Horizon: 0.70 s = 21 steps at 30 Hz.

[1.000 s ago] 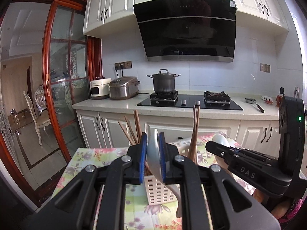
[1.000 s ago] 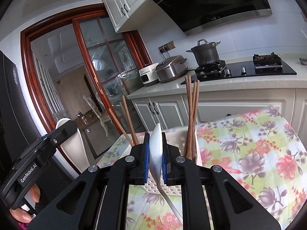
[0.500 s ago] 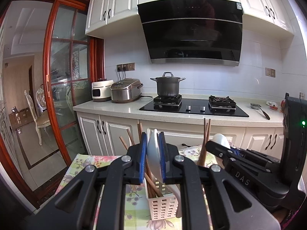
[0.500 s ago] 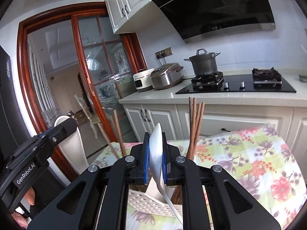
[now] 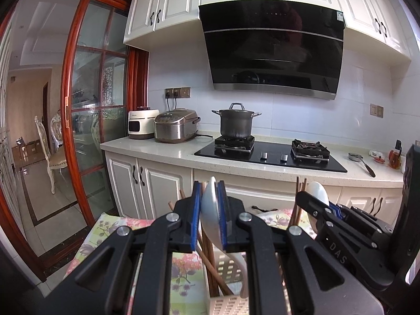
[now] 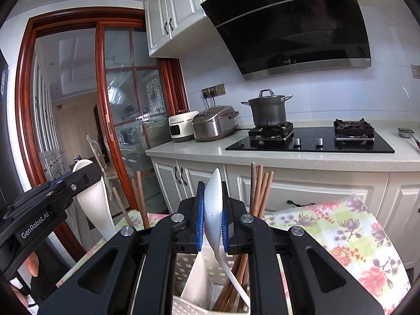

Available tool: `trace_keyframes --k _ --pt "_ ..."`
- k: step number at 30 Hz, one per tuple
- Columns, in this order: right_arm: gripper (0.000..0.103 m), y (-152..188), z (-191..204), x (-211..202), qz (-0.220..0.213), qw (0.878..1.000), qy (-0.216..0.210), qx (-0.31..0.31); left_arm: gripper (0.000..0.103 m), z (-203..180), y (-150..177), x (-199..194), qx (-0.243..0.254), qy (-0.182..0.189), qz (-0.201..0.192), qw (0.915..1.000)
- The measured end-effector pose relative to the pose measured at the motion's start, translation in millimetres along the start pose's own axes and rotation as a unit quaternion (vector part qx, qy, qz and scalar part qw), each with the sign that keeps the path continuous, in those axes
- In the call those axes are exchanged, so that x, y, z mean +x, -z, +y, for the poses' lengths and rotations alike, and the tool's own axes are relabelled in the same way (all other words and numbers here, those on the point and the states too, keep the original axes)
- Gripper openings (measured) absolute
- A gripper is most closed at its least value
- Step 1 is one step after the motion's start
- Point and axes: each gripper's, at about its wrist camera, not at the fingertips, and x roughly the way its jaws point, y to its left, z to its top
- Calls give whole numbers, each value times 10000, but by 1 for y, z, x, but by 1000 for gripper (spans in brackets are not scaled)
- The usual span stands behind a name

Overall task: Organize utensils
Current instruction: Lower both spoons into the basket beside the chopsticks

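My left gripper is shut on the bowl of a white ceramic spoon, handle hanging down toward a white perforated utensil basket. My right gripper is shut on a second white spoon, its handle reaching into the same basket. Brown wooden chopsticks stand in the basket, with more on its left. The right gripper shows in the left wrist view, the left gripper in the right wrist view.
The basket stands on a table with a floral cloth. Behind is a kitchen counter with a rice cooker, a pot on a black hob, and white cabinets. A wood-framed glass door is at left.
Both grippers have risen and tilted up with their spoons still held. The basket and cloth have sunk low in both views and the counter fills more of them.
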Motion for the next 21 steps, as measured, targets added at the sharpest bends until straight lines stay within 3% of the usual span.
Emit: trace_keyframes --k 8,15,21 --pt "12 2 -3 16 -162 9996 -45 209 12 6 4 19 -55 -221 -80 9997" --pt "12 10 -11 15 -676 9964 -93 512 12 7 17 37 -59 -252 -7 9997" --pt "12 17 -13 17 -927 9929 215 715 12 6 26 49 -61 -252 0 9997"
